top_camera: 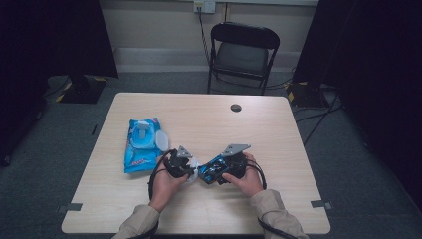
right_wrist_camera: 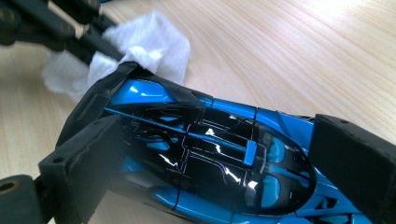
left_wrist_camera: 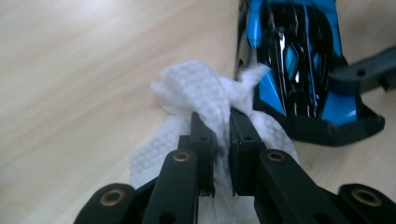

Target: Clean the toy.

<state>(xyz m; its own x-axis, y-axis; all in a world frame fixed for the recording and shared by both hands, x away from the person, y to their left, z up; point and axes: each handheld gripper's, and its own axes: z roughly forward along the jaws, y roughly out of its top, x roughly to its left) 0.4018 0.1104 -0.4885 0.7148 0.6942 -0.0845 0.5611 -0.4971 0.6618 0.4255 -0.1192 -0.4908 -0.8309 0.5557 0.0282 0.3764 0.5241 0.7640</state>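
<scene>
The left tool (left_wrist_camera: 219,126) is clenched on a white wipe (left_wrist_camera: 196,88), its two black jaws pinching a bunched fold so that the rest of the sheet billows out ahead of them and trails down onto the table (left_wrist_camera: 70,70). The leading edge of the wipe touches the tail end of a blue and black toy car (left_wrist_camera: 299,60), just where the dark rear bodywork begins. The right tool (right_wrist_camera: 224,163) is grasping that car across its width, one pad on each flank, and holds it low over the table with the glossy top turned up. In the high view both hands meet near the front middle of the table, left tool (top_camera: 185,168) and right tool (top_camera: 219,172) almost nose to nose, the car (top_camera: 213,171) between them. A blue pack of wipes (top_camera: 142,144) lies flat to the left, its lid flipped open.

The step in hand looks to be cleaning the car, with the wipe just brought to its rear. The next move probably calls for dragging the wipe along the shiny top while the right tool keeps the car steady; the pinch must stay firm so the sheet does not slip free, and pressure should be light enough not to pry the car from the pads.
</scene>
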